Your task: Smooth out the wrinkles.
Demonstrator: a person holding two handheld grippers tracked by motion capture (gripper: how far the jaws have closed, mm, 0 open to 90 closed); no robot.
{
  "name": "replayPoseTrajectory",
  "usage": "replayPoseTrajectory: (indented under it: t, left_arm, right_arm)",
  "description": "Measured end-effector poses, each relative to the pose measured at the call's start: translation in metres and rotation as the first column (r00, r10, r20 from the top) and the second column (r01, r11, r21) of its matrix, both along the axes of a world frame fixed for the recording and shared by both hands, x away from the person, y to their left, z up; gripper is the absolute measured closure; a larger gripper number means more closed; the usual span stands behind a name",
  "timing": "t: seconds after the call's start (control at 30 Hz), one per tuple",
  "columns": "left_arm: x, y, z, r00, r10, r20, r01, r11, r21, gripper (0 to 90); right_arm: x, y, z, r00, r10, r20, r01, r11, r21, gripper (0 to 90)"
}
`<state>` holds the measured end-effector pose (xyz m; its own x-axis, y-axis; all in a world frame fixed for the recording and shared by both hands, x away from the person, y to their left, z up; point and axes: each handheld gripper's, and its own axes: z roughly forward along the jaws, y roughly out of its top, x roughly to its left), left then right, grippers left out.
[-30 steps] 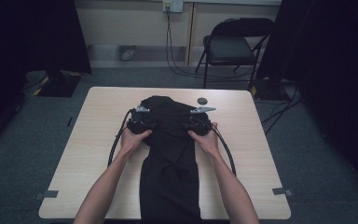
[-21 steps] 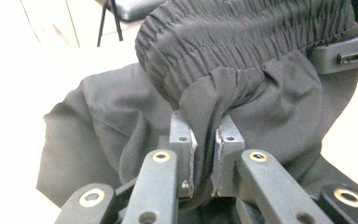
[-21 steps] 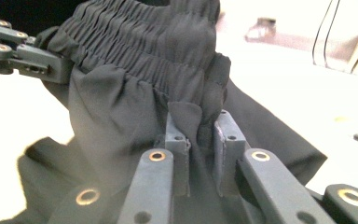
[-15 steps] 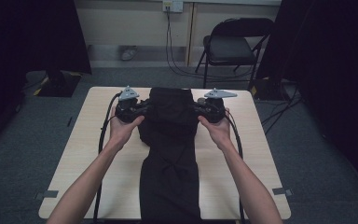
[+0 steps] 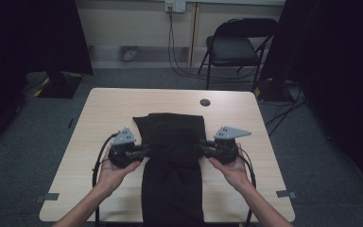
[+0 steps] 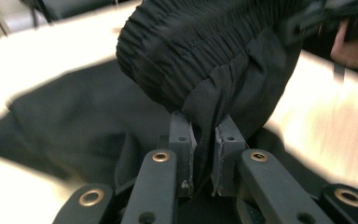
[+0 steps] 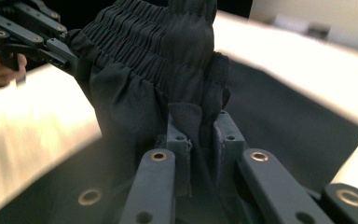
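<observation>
Pinching the ribbed elastic waistband of black trousers [image 5: 172,142], left tongs [image 6: 204,140] and right tongs [image 7: 201,135] clamp soft fabric

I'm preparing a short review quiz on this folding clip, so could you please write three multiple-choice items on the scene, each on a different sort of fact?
1. Where does the small dark round thing lie on the table?
A. beyond the garment
B. at the near left corner
C. on the garment

2. What colour is the garment?
A. white
B. black
C. red

3. What are the left gripper and right gripper doing?
A. lying loose on the table
B. both open above the garment
C. each clamped on the garment

Answers: 1 A, it sits past the fold; 2 B, dark cloth throughout; 3 C, cloth is pinched between both pairs of jaws.
</observation>
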<state>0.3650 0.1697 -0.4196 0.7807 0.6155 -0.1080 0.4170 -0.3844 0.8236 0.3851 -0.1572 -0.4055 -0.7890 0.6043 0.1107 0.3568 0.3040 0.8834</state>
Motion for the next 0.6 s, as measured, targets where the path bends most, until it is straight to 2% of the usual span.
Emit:
replayPoseTrajectory:
  t: [0.03,0.07,0.13,0.2,0.23,0.27,0.3,0.33,0.43,0.5,0.6]
  left_arm:
    - [-0.001,-0.002,-0.012,0.9995,-0.021,-0.025,0.022,0.9984,0.053,80.5]
    - [-0.002,-0.004,-0.022,0.9982,-0.032,-0.05,0.036,0.9957,0.086,80.4]
    - [-0.001,-0.006,-0.041,0.9947,-0.03,-0.099,0.041,0.9929,0.112,80.3]
    - [0.002,-0.01,-0.051,0.9917,-0.021,-0.127,0.042,0.9853,0.166,80.4]
    - [0.006,-0.012,-0.055,0.9914,-0.01,-0.13,0.033,0.9836,0.177,80.4]
    - [0.01,-0.012,-0.059,0.9913,0.003,-0.132,0.022,0.9813,0.191,80.3]
    - [0.015,-0.013,-0.063,0.9891,0.013,-0.146,0.014,0.9832,0.182,80.4]
    - [0.019,-0.013,-0.065,0.9898,0.021,-0.141,0.006,0.983,0.183,80.4]
    - [0.036,-0.016,-0.066,0.9937,0.057,-0.096,-0.036,0.9771,0.21,80.3]
    - [0.049,-0.017,-0.068,0.9922,0.094,-0.082,-0.076,0.9775,0.197,80.3]
    - [0.07,-0.021,-0.07,0.9912,0.127,-0.036,-0.117,0.9705,0.211,80.3]
  right_arm:
    - [-0.004,0.0,-0.012,0.9996,0.005,-0.028,-0.005,0.9999,-0.011,79.9]
    - [-0.007,0.0,-0.024,0.9985,0.011,-0.054,-0.013,0.9996,-0.027,79.9]
    - [-0.012,0.004,-0.046,0.9953,0.024,-0.094,-0.032,0.9967,-0.075,79.9]
    - [-0.013,0.007,-0.062,0.9924,0.028,-0.12,-0.042,0.9925,-0.115,79.9]
    - [-0.011,0.009,-0.067,0.9915,0.023,-0.128,-0.04,0.9906,-0.131,79.8]
    - [-0.007,0.009,-0.071,0.9907,0.021,-0.135,-0.039,0.9909,-0.129,79.7]
    - [-0.003,0.009,-0.076,0.9895,0.012,-0.144,-0.031,0.9909,-0.131,79.7]
    - [0.003,0.01,-0.082,0.9893,-0.004,-0.146,-0.017,0.9891,-0.146,79.7]
    - [0.019,0.011,-0.089,0.9891,-0.03,-0.144,0.01,0.9902,-0.139,79.8]
    - [0.034,0.014,-0.09,0.9924,-0.052,-0.112,0.034,0.9861,-0.163,79.8]
    - [0.053,0.015,-0.093,0.9908,-0.086,-0.105,0.07,0.9868,-0.146,79.8]
